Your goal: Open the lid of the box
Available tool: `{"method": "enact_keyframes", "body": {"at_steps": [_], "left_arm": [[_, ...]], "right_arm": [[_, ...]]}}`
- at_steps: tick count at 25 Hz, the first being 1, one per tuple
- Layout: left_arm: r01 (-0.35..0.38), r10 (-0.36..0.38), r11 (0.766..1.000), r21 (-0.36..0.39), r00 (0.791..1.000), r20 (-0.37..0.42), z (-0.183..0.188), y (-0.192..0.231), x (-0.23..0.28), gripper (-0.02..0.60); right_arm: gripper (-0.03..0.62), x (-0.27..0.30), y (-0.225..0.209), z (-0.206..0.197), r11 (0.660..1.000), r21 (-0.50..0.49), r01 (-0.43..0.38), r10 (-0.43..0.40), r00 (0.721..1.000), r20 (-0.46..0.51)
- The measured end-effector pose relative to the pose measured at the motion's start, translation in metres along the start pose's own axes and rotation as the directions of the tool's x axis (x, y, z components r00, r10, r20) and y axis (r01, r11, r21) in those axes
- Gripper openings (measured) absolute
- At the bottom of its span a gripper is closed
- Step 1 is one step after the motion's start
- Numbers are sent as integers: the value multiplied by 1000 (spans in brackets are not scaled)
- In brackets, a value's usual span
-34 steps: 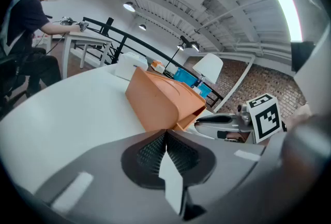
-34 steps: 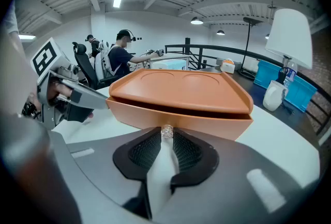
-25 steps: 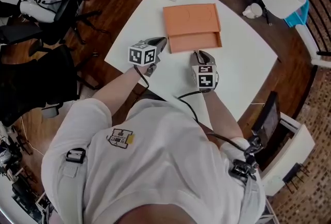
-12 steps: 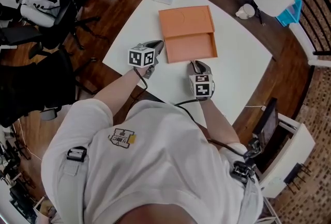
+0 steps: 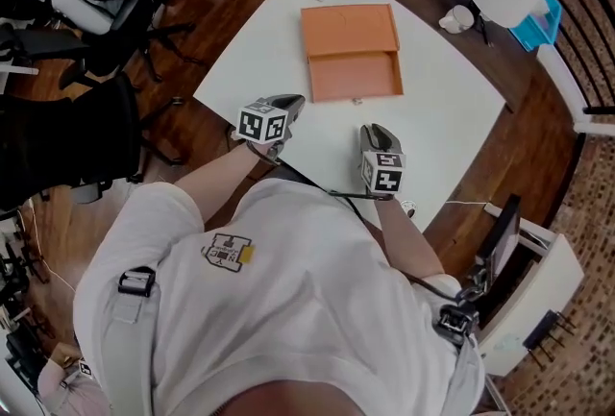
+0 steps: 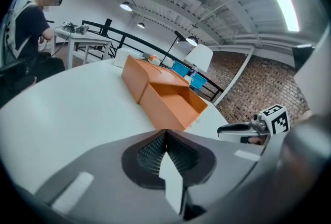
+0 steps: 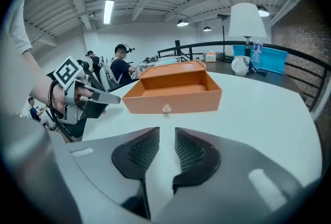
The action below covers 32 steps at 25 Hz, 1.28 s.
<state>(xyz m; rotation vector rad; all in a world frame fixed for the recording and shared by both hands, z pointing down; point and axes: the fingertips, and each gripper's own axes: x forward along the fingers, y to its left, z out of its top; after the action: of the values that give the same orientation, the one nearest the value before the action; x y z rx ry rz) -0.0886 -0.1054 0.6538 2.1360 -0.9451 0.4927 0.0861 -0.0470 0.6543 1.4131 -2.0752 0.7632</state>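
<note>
1. Since the lid (image 5: pixel 348 28) lies folded back flat behind the box (image 5: pixel 354 76) mid-table (image 5: pixel 452 116), the task looks done.
2. Left gripper (image 5: pixel 291 102): jaws pressed together, empty, parked near the table's edge, since nothing needs holding.
3. Right gripper (image 5: pixel 373 132): jaws a slit apart, empty, aimed at the box's knob (image 7: pixel 166 108).

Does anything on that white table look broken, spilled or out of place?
Nothing stands out. The orange rectangular box sits open on the white table, its lid folded flat behind it; nothing looks spilled or damaged.

White T-shirt (image 5: pixel 288 318), chest logo (image 5: pixel 223 254), black cable (image 5: pixel 312 185)
</note>
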Motion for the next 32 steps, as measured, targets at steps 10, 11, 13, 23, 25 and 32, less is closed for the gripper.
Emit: {"method": "enact_keyframes", "body": {"at_steps": [10, 11, 13, 23, 25, 32], "left_arm": [[130, -114, 976, 173, 989, -96, -89, -120, 6, 1], [136, -117, 973, 186, 987, -109, -96, -126, 8, 0], [137, -113, 971, 196, 985, -130, -108, -135, 12, 0], [113, -90, 977, 181, 987, -130, -114, -134, 19, 0], [107, -85, 979, 174, 988, -128, -111, -131, 19, 0], [105, -83, 979, 176, 989, -124, -109, -130, 21, 0]], "right_arm": [[47, -60, 7, -72, 999, -23, -45, 44, 999, -27], [40, -64, 6, -79, 999, -28, -42, 42, 999, -32], [18, -72, 2, -90, 999, -30, -35, 34, 999, -42], [-2, -82, -10, -91, 999, -17, -32, 32, 999, -12], [-2, -81, -11, -90, 999, -2, -35, 35, 999, -10], [-2, -79, -14, -86, 999, 8, -33, 33, 999, 13]]}}
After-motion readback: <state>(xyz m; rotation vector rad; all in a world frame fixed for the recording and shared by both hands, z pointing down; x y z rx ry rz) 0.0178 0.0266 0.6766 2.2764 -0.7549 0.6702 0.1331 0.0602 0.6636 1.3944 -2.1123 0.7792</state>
